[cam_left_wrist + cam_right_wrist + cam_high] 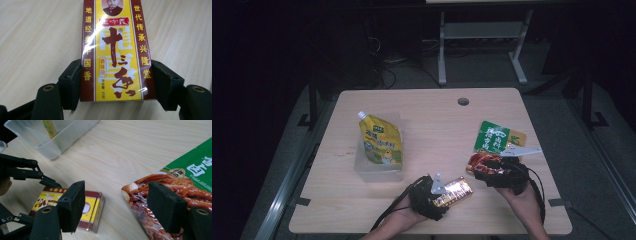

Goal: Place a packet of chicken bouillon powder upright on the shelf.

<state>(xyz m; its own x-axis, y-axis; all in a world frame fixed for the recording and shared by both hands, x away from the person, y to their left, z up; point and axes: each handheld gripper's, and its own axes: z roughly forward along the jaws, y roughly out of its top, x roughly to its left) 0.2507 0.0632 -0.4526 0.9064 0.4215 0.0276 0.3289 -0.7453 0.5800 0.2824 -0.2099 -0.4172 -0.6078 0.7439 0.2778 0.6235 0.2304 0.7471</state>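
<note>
A yellow and dark red box (115, 50) printed with Chinese characters lies flat on the wooden table (432, 115), near the front edge. My left gripper (116, 82) has its two pads against the box's long sides, shut on it. In the high view the box (455, 191) sticks out to the right of the left gripper (439, 197). My right gripper (116, 195) stands open over bare wood, with the box (92, 205) by its left jaw. Its right jaw is over a glossy red snack packet (140, 192), without gripping it.
A green packet (494, 137) lies behind the red one (482, 161). At the left stands a clear plastic container (377, 172) holding a yellow spouted pouch (382, 142). A cable hole (463, 101) is near the table's far edge.
</note>
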